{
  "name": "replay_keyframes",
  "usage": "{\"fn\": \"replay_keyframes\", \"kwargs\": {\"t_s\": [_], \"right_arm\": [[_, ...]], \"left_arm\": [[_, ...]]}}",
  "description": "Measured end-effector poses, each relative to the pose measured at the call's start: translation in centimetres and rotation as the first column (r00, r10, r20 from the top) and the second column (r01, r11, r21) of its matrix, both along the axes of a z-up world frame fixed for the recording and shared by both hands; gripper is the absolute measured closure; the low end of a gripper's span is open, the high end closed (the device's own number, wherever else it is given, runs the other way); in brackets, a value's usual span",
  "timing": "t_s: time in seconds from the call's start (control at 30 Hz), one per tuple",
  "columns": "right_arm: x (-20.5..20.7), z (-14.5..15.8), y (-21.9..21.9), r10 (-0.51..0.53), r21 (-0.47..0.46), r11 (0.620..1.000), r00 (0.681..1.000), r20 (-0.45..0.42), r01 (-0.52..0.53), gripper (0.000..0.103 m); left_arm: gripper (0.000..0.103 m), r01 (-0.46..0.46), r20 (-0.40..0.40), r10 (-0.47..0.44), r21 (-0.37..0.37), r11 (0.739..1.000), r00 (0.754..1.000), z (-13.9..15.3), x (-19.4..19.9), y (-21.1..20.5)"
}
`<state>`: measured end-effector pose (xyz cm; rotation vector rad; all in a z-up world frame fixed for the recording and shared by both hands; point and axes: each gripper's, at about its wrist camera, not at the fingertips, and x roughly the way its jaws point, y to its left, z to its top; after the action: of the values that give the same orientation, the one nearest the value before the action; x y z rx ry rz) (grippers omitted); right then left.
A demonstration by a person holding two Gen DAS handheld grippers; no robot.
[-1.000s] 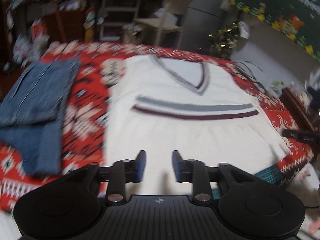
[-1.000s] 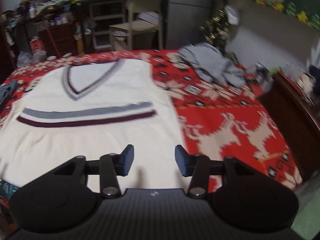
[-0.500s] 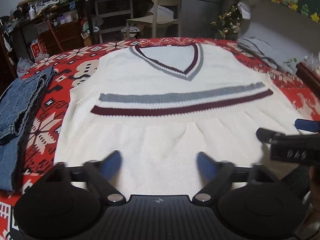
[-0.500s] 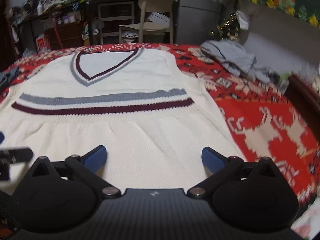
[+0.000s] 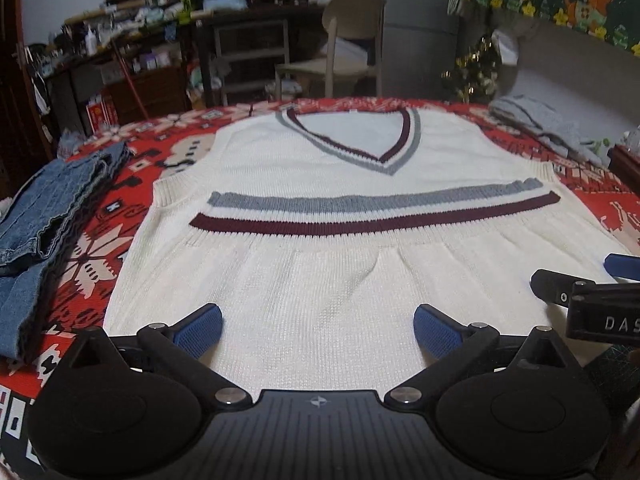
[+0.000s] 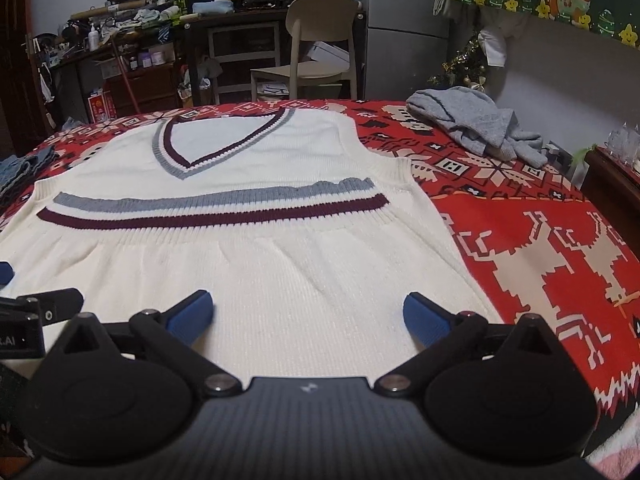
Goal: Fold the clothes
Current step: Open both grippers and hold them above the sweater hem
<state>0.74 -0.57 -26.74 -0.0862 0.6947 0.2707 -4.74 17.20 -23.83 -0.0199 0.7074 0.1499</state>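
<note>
A cream knit vest (image 5: pixel 332 280) (image 6: pixel 248 272) with a grey and maroon V-neck and two chest stripes lies flat, front up, on a red patterned cloth (image 6: pixel 540 248). My left gripper (image 5: pixel 318 330) hovers over the vest's lower left part, jaws wide open, nothing between the blue pads. My right gripper (image 6: pixel 306 320) is over the lower right part, equally wide open and empty. The right gripper's finger (image 5: pixel 560 292) shows at the right edge of the left wrist view. The vest's hem is hidden under both grippers.
Folded blue jeans (image 5: pixel 44 216) lie left of the vest. A crumpled grey garment (image 6: pixel 476 124) sits at the far right of the cloth. A beige chair (image 6: pixel 316 52), shelves and a fridge stand behind. A dark wooden edge (image 6: pixel 612 184) borders the right side.
Both grippers opened from nearly closed to fully wide. Both sank lower and closer to the vest's bottom part; the left one also swung from the jeans side toward the vest's middle.
</note>
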Motion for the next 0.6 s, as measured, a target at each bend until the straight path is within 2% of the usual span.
{"fn": "replay_keyframes", "kwargs": {"t_s": [0.13, 0.3, 0.6], "right_arm": [[-0.3, -0.3, -0.2, 0.013, 0.010, 1.000, 1.000, 0.027, -0.013, 0.001], [-0.4, -0.5, -0.2, 0.021, 0.011, 1.000, 0.999, 0.047, -0.021, 0.001], [-0.6, -0.7, -0.2, 0.017, 0.018, 1.000, 0.997, 0.075, -0.018, 0.001]], "left_arm": [[0.000, -0.005, 0.011, 0.005, 0.006, 1.000, 1.000, -0.1, -0.2, -0.1], [0.000, -0.003, 0.073, 0.002, 0.007, 1.000, 0.997, -0.7, -1.0, 0.0], [0.000, -0.004, 0.136, -0.001, 0.036, 0.999, 0.991, -1.1, -1.8, -0.3]]}}
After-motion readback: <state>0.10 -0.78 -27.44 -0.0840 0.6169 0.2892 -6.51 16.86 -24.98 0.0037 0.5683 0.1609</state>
